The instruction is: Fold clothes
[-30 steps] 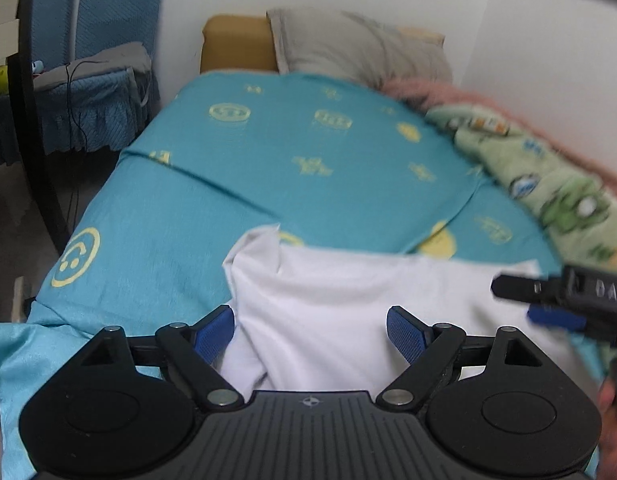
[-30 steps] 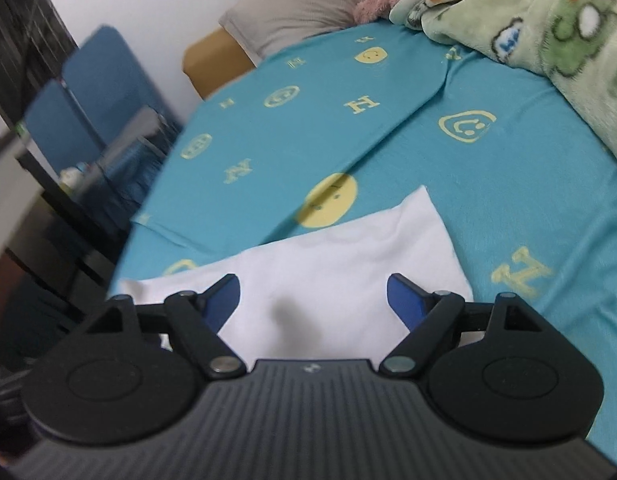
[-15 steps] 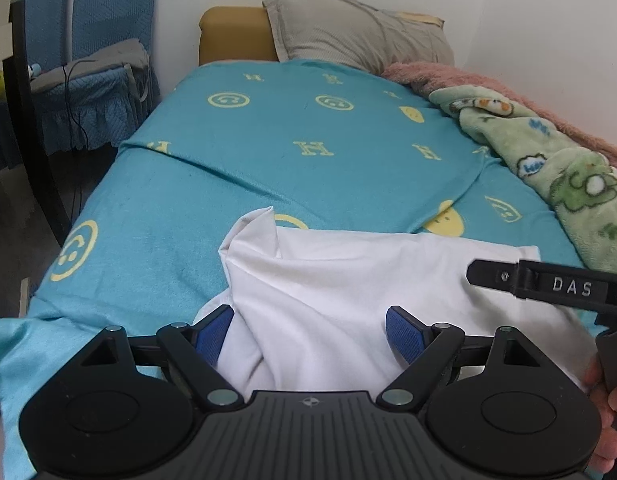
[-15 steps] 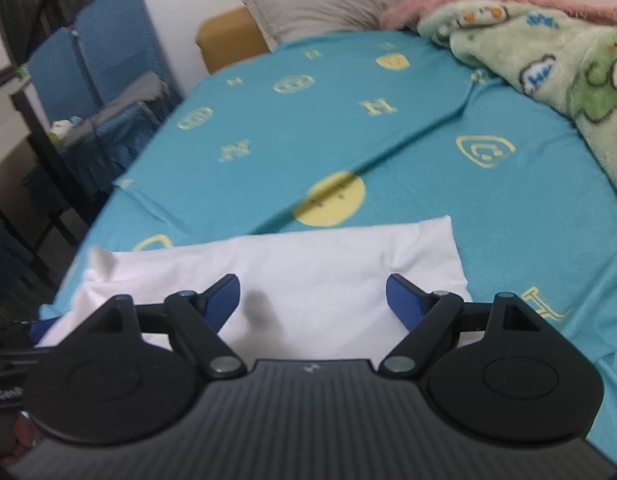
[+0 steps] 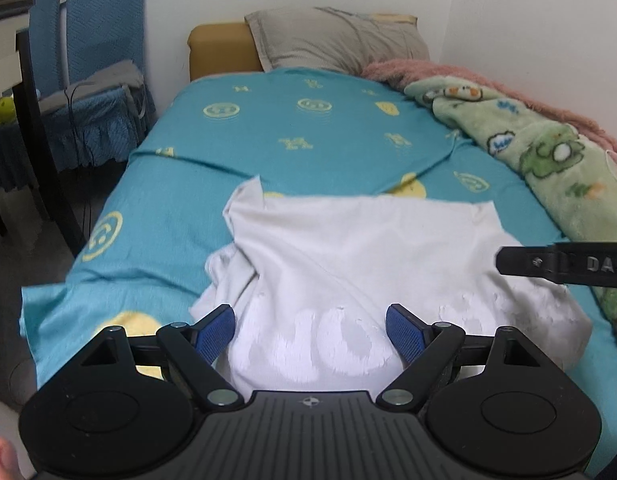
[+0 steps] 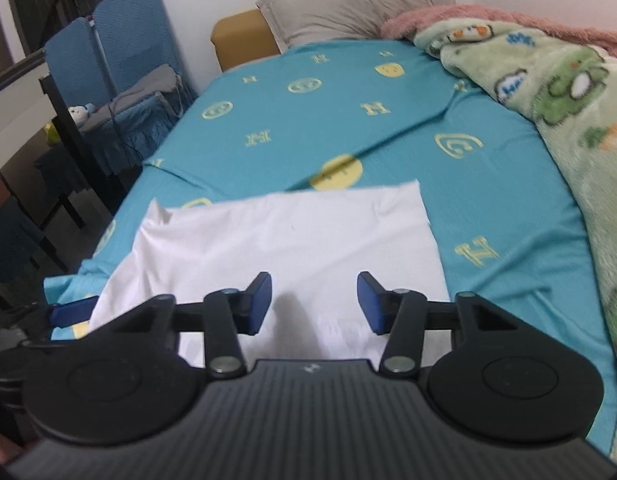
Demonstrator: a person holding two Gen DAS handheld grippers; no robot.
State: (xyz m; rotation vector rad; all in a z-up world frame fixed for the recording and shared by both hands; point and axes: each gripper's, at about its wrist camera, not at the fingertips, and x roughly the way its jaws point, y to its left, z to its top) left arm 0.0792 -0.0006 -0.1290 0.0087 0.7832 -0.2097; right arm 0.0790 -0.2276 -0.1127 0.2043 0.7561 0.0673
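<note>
Bed w/ teal sheet [image 5: 268, 148] filled most of both views; grey pillow [image 5: 332, 42] at far end, green blanket [image 5: 548, 160] bunched along right edge, blue chairs [image 5: 92, 40] off to left. White garment [image 5: 348, 248] lay on near part of sheet, spread flat w/ far edge straight, left side rumpled and folded up in a peak.

Left gripper [image 5: 310, 326] hung over garment's near-left part, jaws wide apart, cloth seen between blue pads but not pinched. Right gripper [image 6: 314, 300] over garment's near-right part, jaws part-way apart, nothing clamped; had just been narrowing vs half a sec back, only flat cloth below the gap. Right gripper's finger also poked in from right in left wrist view, over garment's right edge.

Vs 1 s ago: more of garment in view in both cams, far edge farther from pads, left peak farther off too.
</note>
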